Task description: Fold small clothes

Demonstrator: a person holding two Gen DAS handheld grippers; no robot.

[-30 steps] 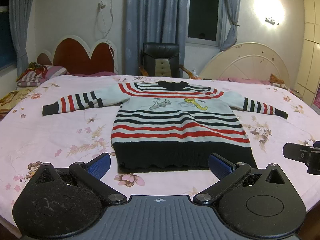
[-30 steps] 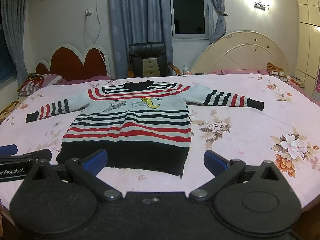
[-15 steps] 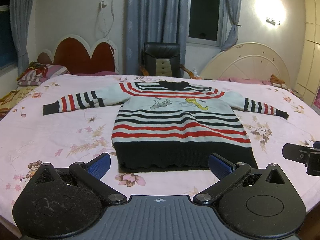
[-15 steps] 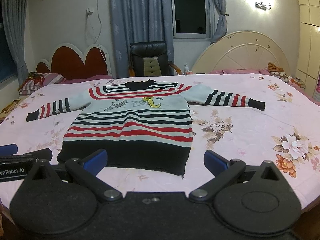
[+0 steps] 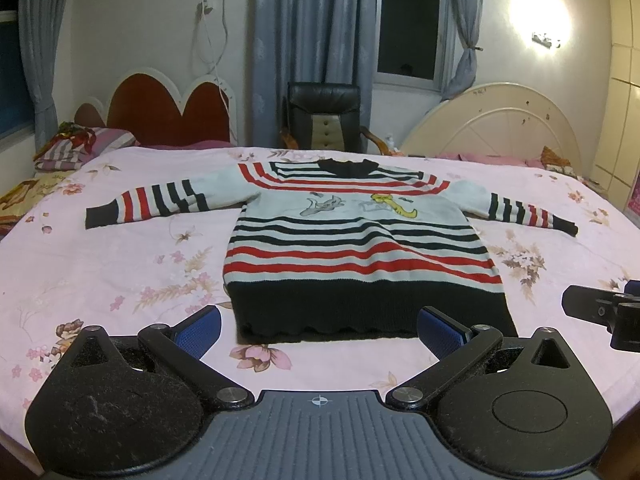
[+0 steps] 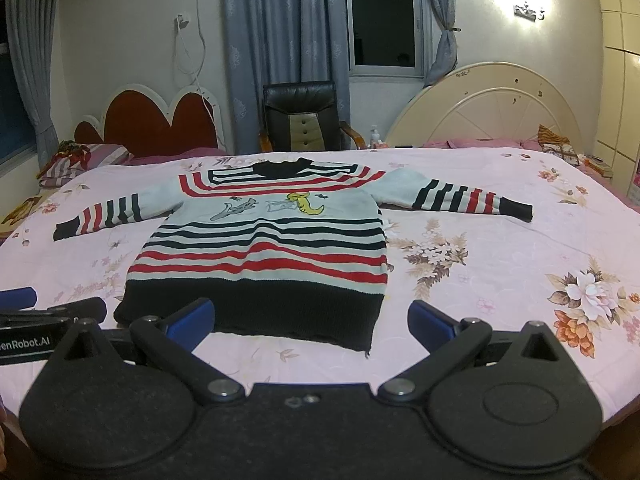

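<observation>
Sweater [image 5: 360,248] lies flat and face up on the bed [image 5: 100,272], unfolded, collar toward the far edge, black hem nearest the cameras, both sleeves spread out to the sides. Left gripper [image 5: 319,326] sits low at the near bed edge just before the hem, its 2 blue pads wide apart, holding nothing. Right gripper [image 6: 311,318] is alongside, just before the hem's right corner, likewise spread wide and empty. Behind the bed: chair [image 5: 324,120], red headboard [image 5: 168,112], cream headboard [image 5: 492,128].
</observation>
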